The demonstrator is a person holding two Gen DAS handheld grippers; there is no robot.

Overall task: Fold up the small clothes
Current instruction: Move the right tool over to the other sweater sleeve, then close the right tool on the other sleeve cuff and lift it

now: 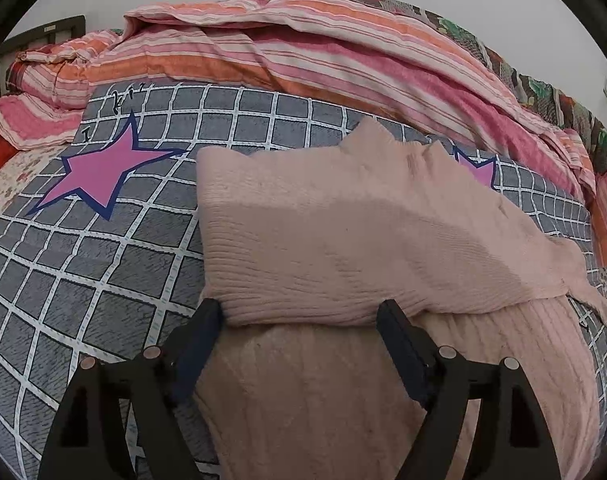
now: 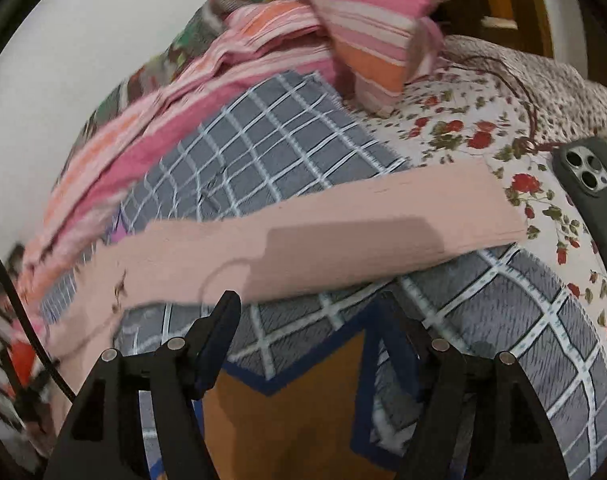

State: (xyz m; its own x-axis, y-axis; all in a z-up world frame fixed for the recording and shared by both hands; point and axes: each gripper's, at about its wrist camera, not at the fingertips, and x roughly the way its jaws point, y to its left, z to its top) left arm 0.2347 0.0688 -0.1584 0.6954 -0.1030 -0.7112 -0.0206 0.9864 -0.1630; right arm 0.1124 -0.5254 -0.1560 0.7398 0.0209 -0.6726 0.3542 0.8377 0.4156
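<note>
A pale pink knit sweater [image 1: 327,236] lies on a grey checked blanket [image 1: 103,264] on a bed. Its upper part is folded over the lower part, with the folded edge running just past my left gripper's fingertips. My left gripper [image 1: 303,316] is open, its fingers [image 1: 207,320] resting at that folded edge, holding nothing. In the right wrist view one pink sleeve [image 2: 343,232] stretches across the blanket [image 2: 263,152]. My right gripper [image 2: 315,312] is open and empty, just short of the sleeve, above an orange star [image 2: 287,412] on the blanket.
A pink and orange striped quilt [image 1: 303,52] is heaped along the back of the bed. A striped pillow [image 2: 375,20] and a floral sheet [image 2: 463,128] lie at the right. A phone in a dark case [image 2: 587,184] lies on the sheet. A pink star [image 1: 103,168] marks the blanket.
</note>
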